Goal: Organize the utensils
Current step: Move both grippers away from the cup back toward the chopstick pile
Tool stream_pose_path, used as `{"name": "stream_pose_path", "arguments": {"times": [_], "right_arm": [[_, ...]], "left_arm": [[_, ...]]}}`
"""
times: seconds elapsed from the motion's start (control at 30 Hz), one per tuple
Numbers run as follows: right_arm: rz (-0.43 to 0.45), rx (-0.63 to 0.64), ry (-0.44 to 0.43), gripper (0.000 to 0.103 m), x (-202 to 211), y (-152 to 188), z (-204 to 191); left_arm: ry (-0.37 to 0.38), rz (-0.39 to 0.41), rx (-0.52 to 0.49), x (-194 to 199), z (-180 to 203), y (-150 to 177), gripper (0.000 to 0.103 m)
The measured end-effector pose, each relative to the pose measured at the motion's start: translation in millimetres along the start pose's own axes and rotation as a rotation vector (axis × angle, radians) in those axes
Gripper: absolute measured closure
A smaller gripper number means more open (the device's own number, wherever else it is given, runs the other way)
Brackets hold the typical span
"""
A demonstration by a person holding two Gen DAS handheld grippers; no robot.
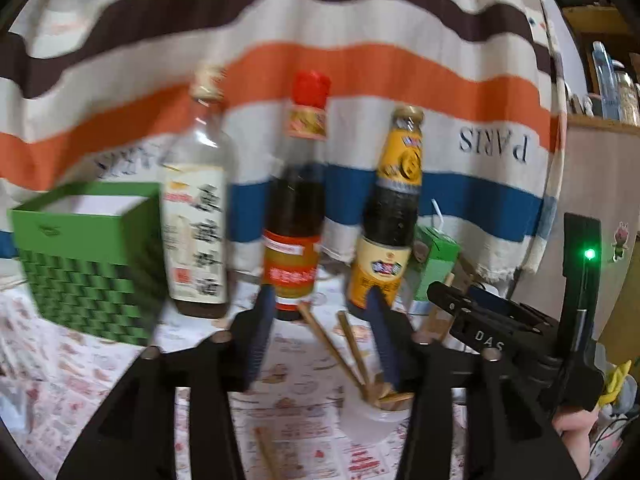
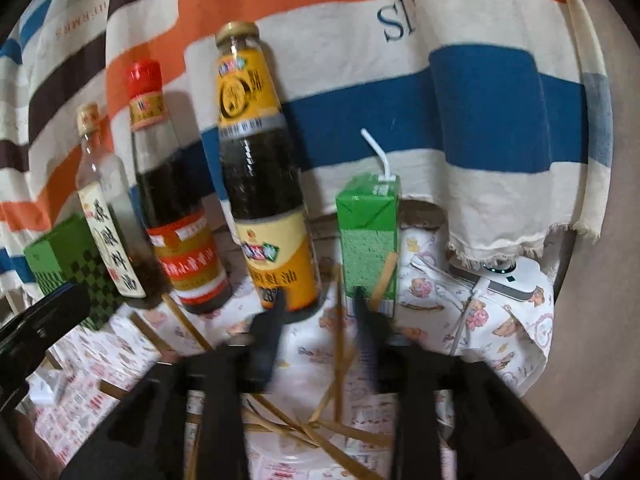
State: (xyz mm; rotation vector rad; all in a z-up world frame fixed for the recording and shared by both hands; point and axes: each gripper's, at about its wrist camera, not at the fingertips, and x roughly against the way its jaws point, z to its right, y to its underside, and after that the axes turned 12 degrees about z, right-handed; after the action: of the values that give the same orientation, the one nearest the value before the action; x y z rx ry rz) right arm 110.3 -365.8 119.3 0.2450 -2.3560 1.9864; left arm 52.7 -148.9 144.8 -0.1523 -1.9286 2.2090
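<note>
Figure: both tools poised over a collection cup during the gathering of chopsticks. The left hand-held gripper (image 1: 320,312) hangs above the worktop (image 1: 92,364) with its two fingers apart and nothing between them; in its view a translucent plastic cup (image 1: 374,420) stands at 5 o'clock of the fingers, already carrying several wooden chopsticks (image 1: 340,354) that lean out toward 11 o'clock, which suggests the cup serves as the holder into which loose utensils are being sorted. A single loose chopstick (image 1: 266,450) lies flat on the patterned cloth at 7 o'clock of the cup, apparently yet to be collected. The right hand-held gripper (image 2: 318,312) is likewise spread and empty; beneath it, in its own view, a tangle of chopsticks (image 2: 304,426) crosses the cup's mouth, one stick rising steeply between the fingers without visible contact, though motion blur makes this uncertain. Along the back, at 12 o'clock of both tools, stand three condiment bottles in a row: a clear-glass bottle (image 1: 196,208), a red-capped dark bottle (image 1: 296,208) and a yellow-labelled sauce bottle (image 1: 390,216), upright against a striped cloth backdrop (image 1: 360,60). A green drink carton (image 2: 368,240) with a bent straw stands at 3 o'clock of the yellow-labelled bottle, with one stick propped against its face; a green woven box (image 1: 88,256) sits at 9 o'clock of the row. The bottles stand close behind the cup, so a sweeping stick could plausibly topple one.
</note>
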Motion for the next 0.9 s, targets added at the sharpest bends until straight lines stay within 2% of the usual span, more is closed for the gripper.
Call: {"name": "stream_pose_path", "arguments": {"times": [0.03, 0.1, 0.23, 0.43, 0.53, 0.7, 0.9], "right_arm": [[0.008, -0.009, -0.012, 0.04, 2, -1, -3], [0.02, 0.002, -0.025, 0.04, 7, -3, -11], [0.099, 0.033, -0.057, 0.022, 25, -8, -29], [0.161, 0.0, -0.1, 0.017, 56, -15, -49], [0.173, -0.021, -0.115, 0.014, 68, -13, -56], [0.142, -0.013, -0.118, 0.014, 85, -2, -66], [0.114, 0.03, -0.127, 0.014, 117, 25, -81]], "left_arm": [[-0.006, 0.008, 0.006, 7, -5, -2, 0.037], [-0.011, 0.016, 0.015, 20, -15, -5, 0.03], [-0.042, 0.008, 0.007, 40, -34, -7, 0.017], [-0.1, 0.02, -0.087, 64, -51, -6, 0.003], [-0.117, 0.029, -0.103, 75, -58, -2, 0.001], [-0.119, 0.016, -0.101, 88, -67, 11, 0.001], [-0.109, 0.056, -0.094, 115, -71, 27, 0.001]]}}
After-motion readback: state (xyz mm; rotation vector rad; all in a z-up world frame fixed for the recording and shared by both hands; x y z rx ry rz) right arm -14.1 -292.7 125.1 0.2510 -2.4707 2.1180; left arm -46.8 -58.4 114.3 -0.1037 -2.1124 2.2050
